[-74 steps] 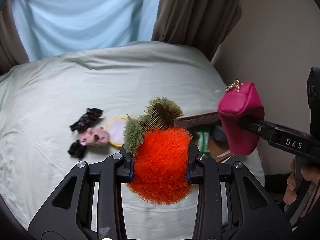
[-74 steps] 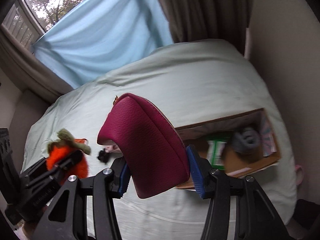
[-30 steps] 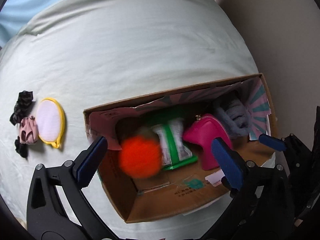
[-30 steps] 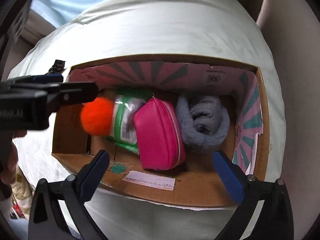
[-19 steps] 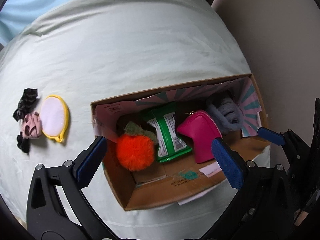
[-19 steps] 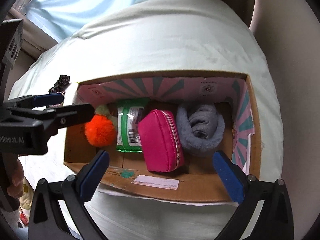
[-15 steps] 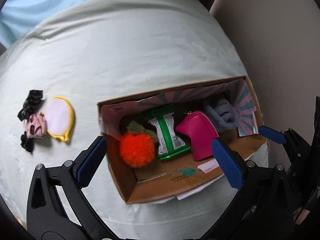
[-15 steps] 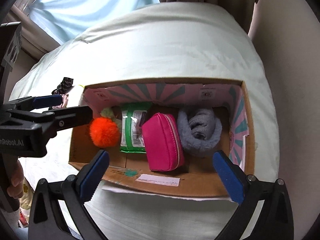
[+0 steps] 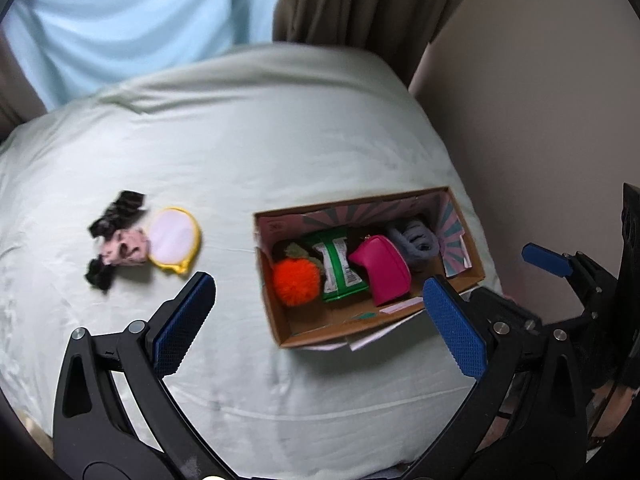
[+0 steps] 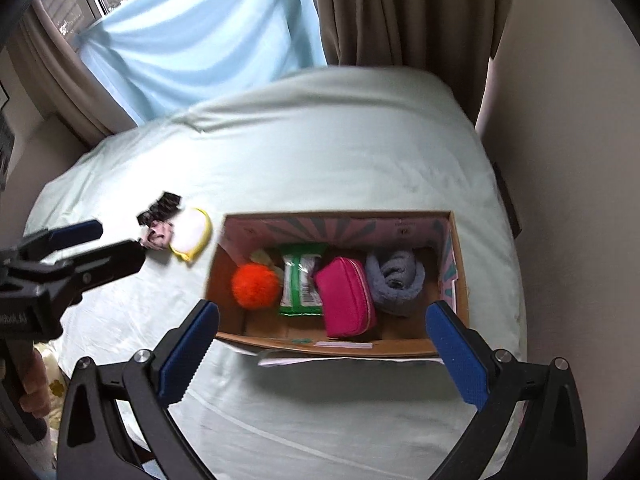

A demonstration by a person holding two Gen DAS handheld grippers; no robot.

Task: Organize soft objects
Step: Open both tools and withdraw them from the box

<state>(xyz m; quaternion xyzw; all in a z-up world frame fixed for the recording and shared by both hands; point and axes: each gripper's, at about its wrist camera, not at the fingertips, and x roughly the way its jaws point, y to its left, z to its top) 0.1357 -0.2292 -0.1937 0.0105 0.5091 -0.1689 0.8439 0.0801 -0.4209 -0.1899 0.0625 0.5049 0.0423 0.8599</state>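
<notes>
A cardboard box (image 9: 312, 334) (image 10: 320, 350) sits on the pale green bed. Inside lie an orange fluffy toy (image 9: 297, 282) (image 10: 255, 285), a green wipes pack (image 9: 339, 266) (image 10: 301, 285), a magenta pouch (image 9: 382, 266) (image 10: 346, 298) and a grey rolled cloth (image 9: 416, 242) (image 10: 396, 282). On the bed to the left lie a yellow-rimmed round pad (image 9: 173, 238) (image 10: 191, 236), a pink scrunchie (image 9: 125, 250) (image 10: 158, 236) and black scrunchies (image 9: 118, 208) (image 10: 162, 205). My left gripper (image 9: 320, 320) is open and empty, above the box's near side. My right gripper (image 10: 320, 354) is open and empty over the box's front edge.
The bed (image 9: 280, 152) runs back to a light blue curtain (image 10: 200, 28) and brown drapes (image 10: 400, 8). A beige wall (image 9: 540, 100) stands close on the right. The left gripper's body (image 10: 60, 272) shows at the left of the right wrist view.
Both grippers let go of the orange toy and the magenta pouch into the box, opened, and have pulled back and up, so the box looks smaller.
</notes>
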